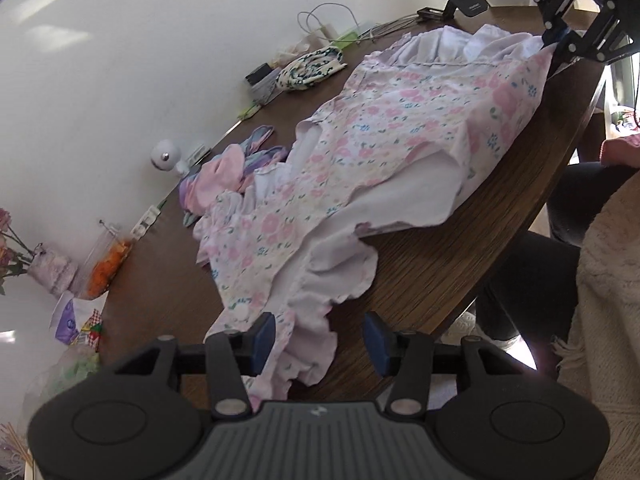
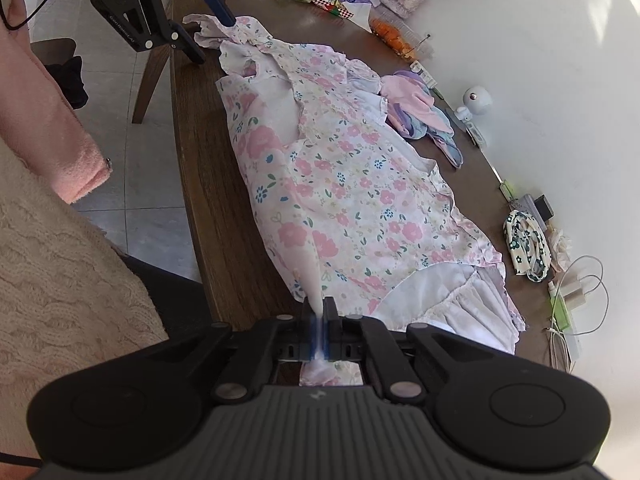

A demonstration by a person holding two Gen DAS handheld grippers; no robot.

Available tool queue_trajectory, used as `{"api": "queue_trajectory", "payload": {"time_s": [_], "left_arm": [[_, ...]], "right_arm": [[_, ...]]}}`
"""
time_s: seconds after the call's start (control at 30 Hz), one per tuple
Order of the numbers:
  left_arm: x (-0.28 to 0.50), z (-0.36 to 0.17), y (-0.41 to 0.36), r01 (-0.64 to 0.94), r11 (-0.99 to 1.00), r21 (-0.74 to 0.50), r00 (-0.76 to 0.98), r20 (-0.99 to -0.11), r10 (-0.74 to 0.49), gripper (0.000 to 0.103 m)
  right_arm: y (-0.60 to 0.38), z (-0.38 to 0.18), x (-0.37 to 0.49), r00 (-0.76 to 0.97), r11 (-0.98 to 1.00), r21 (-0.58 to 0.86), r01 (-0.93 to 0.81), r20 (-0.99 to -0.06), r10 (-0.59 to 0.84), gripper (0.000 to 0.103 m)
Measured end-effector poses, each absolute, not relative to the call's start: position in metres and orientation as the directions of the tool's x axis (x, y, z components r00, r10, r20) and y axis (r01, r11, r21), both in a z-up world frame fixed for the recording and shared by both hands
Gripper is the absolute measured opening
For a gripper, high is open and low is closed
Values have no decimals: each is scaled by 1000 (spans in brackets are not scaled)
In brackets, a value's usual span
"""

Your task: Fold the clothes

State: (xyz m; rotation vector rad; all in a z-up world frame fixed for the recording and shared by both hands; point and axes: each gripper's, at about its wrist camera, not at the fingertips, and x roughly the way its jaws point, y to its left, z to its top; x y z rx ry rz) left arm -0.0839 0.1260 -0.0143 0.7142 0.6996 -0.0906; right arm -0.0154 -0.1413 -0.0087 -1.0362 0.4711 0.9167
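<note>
A floral pink-and-white dress (image 1: pixel 380 140) (image 2: pixel 340 184) lies stretched along the brown wooden table (image 1: pixel 440 256) (image 2: pixel 208 184). My left gripper (image 1: pixel 320 340) is open at one end, with the dress's ruffled hem lying loose between its blue pads. In the right wrist view the left gripper (image 2: pixel 214 38) shows at the top left, one blue pad touching the ruffle. My right gripper (image 2: pixel 319 320) is shut on a pinch of fabric at the opposite end. In the left wrist view the right gripper (image 1: pixel 556 40) holds that corner slightly lifted.
A pile of pink and purple clothes (image 1: pixel 224 176) (image 2: pixel 416 108) lies by the wall, with a rolled floral cloth (image 1: pixel 312 68) (image 2: pixel 524 244), a small white camera (image 1: pixel 164 156) (image 2: pixel 476 100) and chargers with cables (image 2: pixel 572 292). The person's legs (image 1: pixel 532 280) are at the table edge.
</note>
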Motion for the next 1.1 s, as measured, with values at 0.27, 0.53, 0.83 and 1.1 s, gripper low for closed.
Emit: {"api": "queue_trajectory", "payload": {"time_s": [0.27,0.53,0.83,1.1], "left_arm": [[-76,-13,129,309,729,611,778,-604,176,30],[-69,-10,125,319,697,642,790,-587,178,1],[-54,6,125,397,499,771,811,-549,202,0],[15,28,130,510,277,814,819,-559,134,0]], "right_arm": [[-139,-7,-15,565,207,-530,-822,-717,408,3],[-140,-6,-16,556,179,-533,-827,-729,399,3],[-134,16,-1,515,82,-528,-846,-766,385,3],[-118,58,70,385,5,-412,-911,-848,365,3]]}}
